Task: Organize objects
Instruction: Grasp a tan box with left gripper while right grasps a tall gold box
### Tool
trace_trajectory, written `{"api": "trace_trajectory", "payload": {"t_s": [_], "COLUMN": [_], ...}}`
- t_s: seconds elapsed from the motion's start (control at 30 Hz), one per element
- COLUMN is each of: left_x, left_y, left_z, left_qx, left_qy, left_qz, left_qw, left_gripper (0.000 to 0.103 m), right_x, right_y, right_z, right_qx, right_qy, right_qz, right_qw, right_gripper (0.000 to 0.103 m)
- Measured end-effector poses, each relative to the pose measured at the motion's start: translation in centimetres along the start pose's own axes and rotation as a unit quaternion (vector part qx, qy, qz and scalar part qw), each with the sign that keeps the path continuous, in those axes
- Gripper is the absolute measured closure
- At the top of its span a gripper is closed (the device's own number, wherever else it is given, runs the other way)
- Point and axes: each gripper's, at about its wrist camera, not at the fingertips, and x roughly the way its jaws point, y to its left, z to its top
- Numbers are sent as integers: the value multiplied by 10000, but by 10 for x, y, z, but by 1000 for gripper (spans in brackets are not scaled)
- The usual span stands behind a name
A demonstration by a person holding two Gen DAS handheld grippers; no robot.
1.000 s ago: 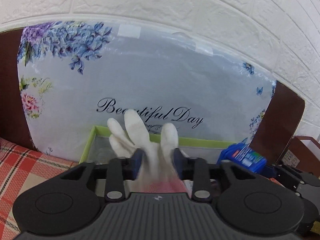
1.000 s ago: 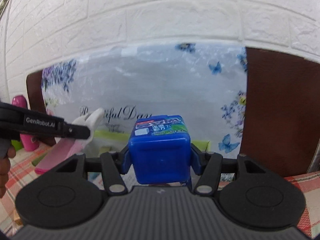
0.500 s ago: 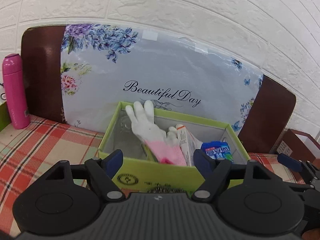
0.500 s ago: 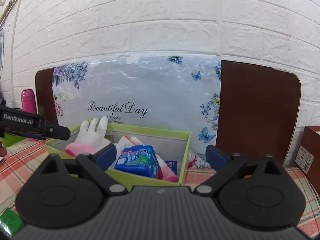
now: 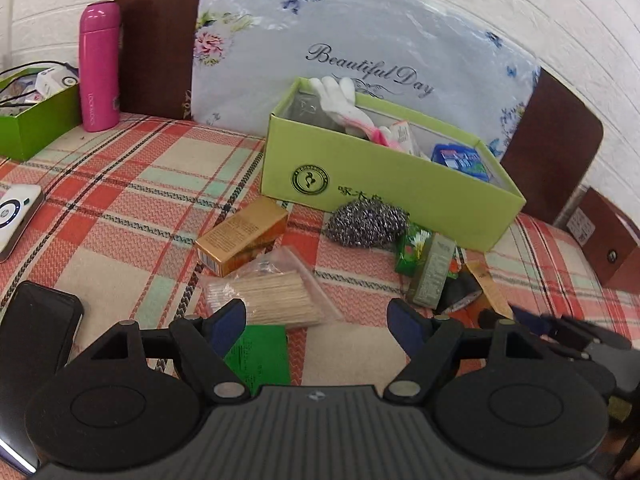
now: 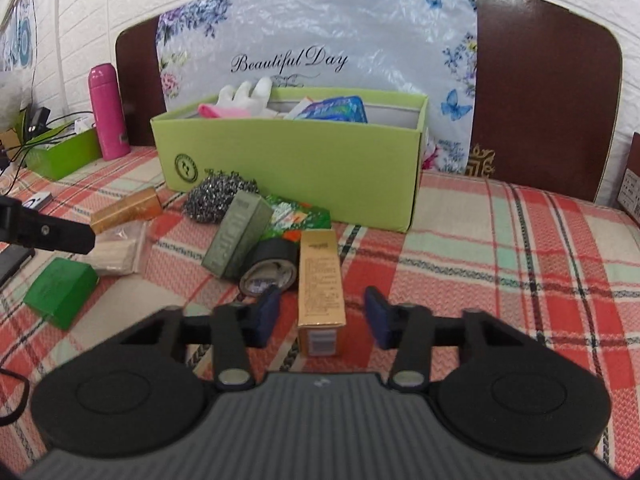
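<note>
A lime green box stands at the back of the plaid cloth and holds a white and pink glove and a blue pack. My left gripper is open and empty, low over a bag of toothpicks and a green box. My right gripper is open, its jaws either side of a gold carton lying on the cloth.
Loose on the cloth: a steel scourer, an orange-gold box, a grey-green box, a tape roll, a green packet. A pink bottle, a second green box, a phone stand left.
Both grippers let go of the glove and the blue pack into the green box, opened, then drew back and down to the loose items on the cloth.
</note>
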Motion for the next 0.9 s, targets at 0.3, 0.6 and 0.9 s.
{"api": "trace_trajectory", "payload": {"t_s": [0.3, 0.6, 0.9], "left_x": [33, 87, 85], "left_y": [9, 35, 30], "left_z": [20, 53, 54], "left_qx": [82, 464, 711], "left_qy": [-79, 421, 587], "left_qz": [495, 516, 144], "left_qw": [9987, 9967, 9956], "left_gripper": [22, 26, 69], "right_x": [-37, -57, -59], "right_y": [-7, -10, -11], "right_z": [-17, -30, -33], "right_qx": [71, 237, 351], "right_qy": [146, 213, 258], "right_qz": [99, 64, 32], "right_qw": [9998, 9995, 9990], "right_gripper": [79, 79, 79]}}
